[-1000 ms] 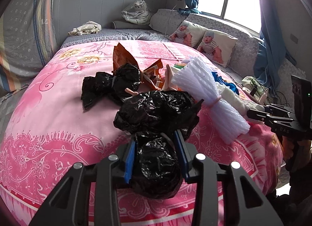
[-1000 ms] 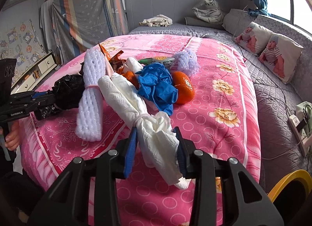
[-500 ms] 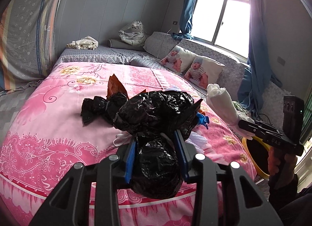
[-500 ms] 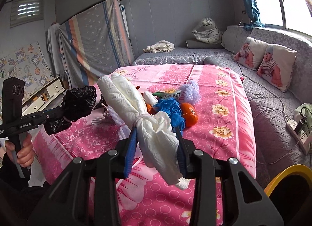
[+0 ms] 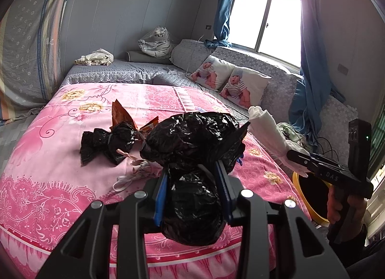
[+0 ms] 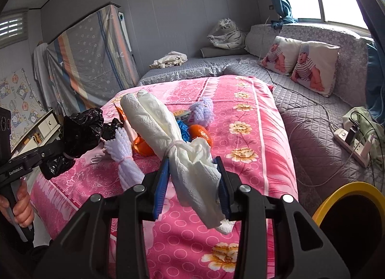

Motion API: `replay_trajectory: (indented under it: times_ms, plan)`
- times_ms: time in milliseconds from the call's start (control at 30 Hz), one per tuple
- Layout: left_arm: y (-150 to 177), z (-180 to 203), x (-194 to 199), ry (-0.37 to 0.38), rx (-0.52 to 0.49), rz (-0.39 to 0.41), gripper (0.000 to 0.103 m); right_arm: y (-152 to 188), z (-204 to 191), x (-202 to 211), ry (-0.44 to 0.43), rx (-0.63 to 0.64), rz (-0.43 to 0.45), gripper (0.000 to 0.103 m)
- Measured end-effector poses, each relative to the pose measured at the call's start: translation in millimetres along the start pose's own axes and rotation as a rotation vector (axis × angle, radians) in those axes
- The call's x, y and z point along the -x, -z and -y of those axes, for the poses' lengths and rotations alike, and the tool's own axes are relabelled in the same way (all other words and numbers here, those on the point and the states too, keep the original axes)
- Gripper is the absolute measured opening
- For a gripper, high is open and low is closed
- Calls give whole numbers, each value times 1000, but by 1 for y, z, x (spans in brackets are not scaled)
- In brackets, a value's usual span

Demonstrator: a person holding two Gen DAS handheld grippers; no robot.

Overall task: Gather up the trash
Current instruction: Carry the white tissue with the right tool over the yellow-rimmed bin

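Your left gripper (image 5: 192,182) is clamped on the tied black bag (image 5: 192,153), lifted off the pink bed (image 5: 48,170). Your right gripper (image 6: 192,178) grips the white paper bundle (image 6: 168,132) at its tie; the yellow-rimmed bin (image 6: 346,190) sits lower right, presumably the drop point.

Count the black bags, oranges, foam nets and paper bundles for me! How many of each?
Black bags: 2
Oranges: 2
Foam nets: 2
Paper bundles: 1
Total: 7
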State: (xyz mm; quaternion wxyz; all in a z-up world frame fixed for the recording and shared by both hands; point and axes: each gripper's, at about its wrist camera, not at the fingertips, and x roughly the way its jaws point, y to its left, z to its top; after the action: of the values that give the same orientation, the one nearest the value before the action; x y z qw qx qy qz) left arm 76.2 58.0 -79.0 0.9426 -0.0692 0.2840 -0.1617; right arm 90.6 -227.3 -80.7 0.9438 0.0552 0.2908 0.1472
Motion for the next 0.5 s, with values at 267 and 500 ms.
replay_trajectory:
  times_ms: [267,500]
  plan:
    - [-10,36,-29,42,-68,-36,35,2,37,6,154,-73,10,35]
    - [-18,80,-61,115,-132,-83,35,4,77,21,247,-149,18,35]
